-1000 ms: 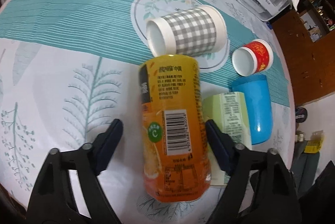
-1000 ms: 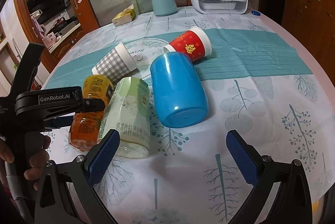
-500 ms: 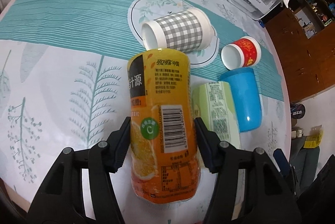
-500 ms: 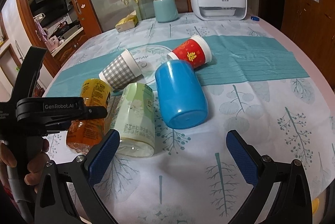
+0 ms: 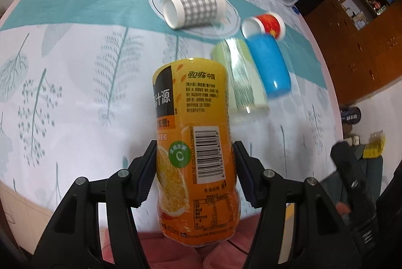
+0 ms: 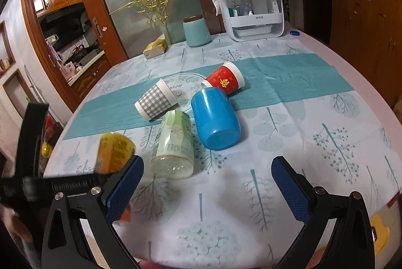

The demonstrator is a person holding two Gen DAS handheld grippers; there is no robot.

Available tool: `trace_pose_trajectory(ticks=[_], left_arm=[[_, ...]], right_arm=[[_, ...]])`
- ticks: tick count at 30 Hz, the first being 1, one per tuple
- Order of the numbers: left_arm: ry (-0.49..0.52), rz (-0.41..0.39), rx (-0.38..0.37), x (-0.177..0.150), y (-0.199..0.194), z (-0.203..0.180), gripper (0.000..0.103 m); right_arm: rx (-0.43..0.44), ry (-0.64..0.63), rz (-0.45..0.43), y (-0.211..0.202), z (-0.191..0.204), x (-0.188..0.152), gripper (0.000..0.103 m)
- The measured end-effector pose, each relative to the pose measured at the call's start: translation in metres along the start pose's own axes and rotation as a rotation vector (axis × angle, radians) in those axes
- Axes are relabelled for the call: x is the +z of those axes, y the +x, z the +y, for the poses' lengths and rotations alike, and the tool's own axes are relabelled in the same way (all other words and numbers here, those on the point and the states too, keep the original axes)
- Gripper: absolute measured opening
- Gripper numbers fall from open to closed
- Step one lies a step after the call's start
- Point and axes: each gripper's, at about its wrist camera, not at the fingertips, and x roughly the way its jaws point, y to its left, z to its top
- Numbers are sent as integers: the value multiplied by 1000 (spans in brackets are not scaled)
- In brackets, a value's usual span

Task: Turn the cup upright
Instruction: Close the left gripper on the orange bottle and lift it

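Left gripper (image 5: 194,173): closed on the orange juice cup (image 5: 193,143); both pads press its label sides, lower centre of the left wrist view.
Orange juice cup: held clear of the surface (image 5: 75,98), its rounded closed end pointing away from the camera; in the right wrist view it shows blurred at lower left (image 6: 114,152).
Right gripper (image 6: 207,183): open, jaws spread wide, nothing between them; it hovers over the near edge of the surface (image 6: 314,133).
Green cup (image 6: 174,143): on its side, centre-left of the right wrist view, clear base toward the camera, beside the blue cup.
Blue cup (image 6: 216,118): on its side at frame centre, base toward the camera; its far end meets the red cup.
Red cup (image 6: 224,80): on its side above the blue cup, on the teal stripe.
Checked cup (image 6: 157,100): on its side, left of centre, on the teal stripe.
White appliance (image 6: 253,15): upper centre, far edge of the surface, cloth draped over its top.
Teal jar (image 6: 196,31): upright, left of the white appliance.
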Motion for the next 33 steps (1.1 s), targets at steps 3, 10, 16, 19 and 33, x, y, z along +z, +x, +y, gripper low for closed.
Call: trace_pose_trajectory(ticks=[3, 10, 16, 19, 33], left_arm=[[29, 13, -7, -17, -3, -8, 56], [55, 48, -40, -38, 2, -24, 56], [34, 68, -62, -42, 18, -31, 56], [24, 84, -66, -42, 29, -32, 56], [27, 151, -69, -37, 46, -29, 58]], right_arm=[[8, 35, 9, -16, -5, -6, 103], [23, 110, 57, -32, -20, -19, 103], [-5, 155, 78, -33, -35, -25, 103], [-22, 178, 89, -30, -44, -25, 103], [-52, 210, 139, -1, -53, -20, 103]])
